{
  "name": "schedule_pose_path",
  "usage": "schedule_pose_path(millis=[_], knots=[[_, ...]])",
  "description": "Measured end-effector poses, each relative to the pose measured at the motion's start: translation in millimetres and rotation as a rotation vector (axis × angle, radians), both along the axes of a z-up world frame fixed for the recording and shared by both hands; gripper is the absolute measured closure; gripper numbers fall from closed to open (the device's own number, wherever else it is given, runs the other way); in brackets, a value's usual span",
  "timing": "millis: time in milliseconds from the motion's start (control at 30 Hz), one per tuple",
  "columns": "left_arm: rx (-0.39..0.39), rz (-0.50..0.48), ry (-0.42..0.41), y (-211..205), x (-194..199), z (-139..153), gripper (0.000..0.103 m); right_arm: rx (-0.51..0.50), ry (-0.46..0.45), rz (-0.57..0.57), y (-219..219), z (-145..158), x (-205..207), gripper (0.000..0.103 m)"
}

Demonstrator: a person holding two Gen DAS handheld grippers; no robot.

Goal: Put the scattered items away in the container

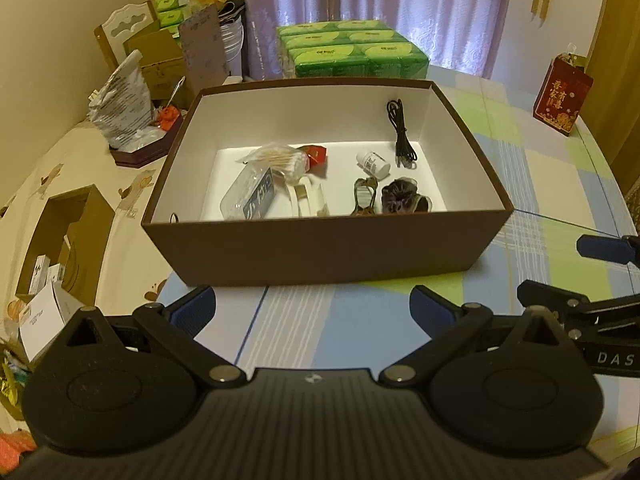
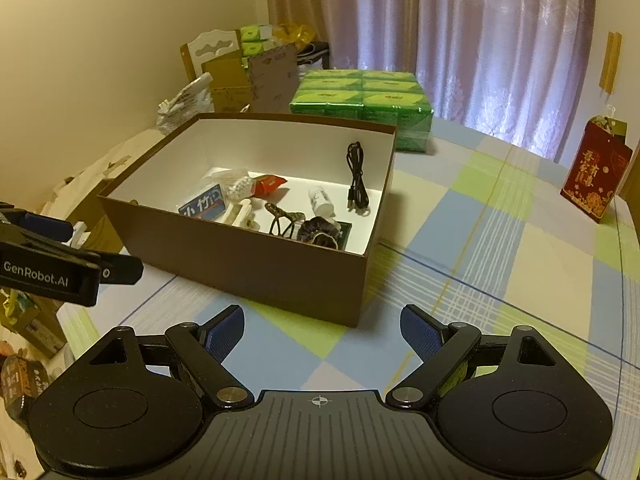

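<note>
A brown box (image 1: 320, 248) with a white inside stands on the checked tablecloth, also seen as the brown box (image 2: 256, 256) in the right wrist view. Inside lie a black cable (image 1: 402, 132), a white bottle (image 1: 373, 164), a dark scrunchie (image 1: 400, 198), a hair claw (image 1: 364, 196), a bag of cotton swabs (image 1: 280, 160), a red packet (image 1: 316, 156) and a tissue pack (image 1: 250, 196). My left gripper (image 1: 312, 306) stands open in front of the box, holding nothing. My right gripper (image 2: 322, 330) is open too, near the box's front right corner.
Green tissue packs (image 1: 352, 50) are stacked behind the box. A red gift bag (image 2: 596, 172) stands at the far right. Cardboard boxes, a plastic bag (image 1: 120, 108) and a chair crowd the left side. The checked tablecloth (image 2: 500, 264) spreads to the right of the box.
</note>
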State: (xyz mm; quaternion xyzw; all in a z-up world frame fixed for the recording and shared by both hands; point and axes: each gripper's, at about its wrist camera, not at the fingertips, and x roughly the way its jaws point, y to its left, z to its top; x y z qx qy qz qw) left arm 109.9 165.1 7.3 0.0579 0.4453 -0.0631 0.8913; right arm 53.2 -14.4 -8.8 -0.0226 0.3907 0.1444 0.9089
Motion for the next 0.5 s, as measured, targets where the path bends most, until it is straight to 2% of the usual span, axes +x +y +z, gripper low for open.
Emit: schedule_pose_path(millis=[500], knots=[[0.007,0.048,0.002,-17,-32,6,0.001,0.011,0.005,0.027,-15,3,-15,0.012]])
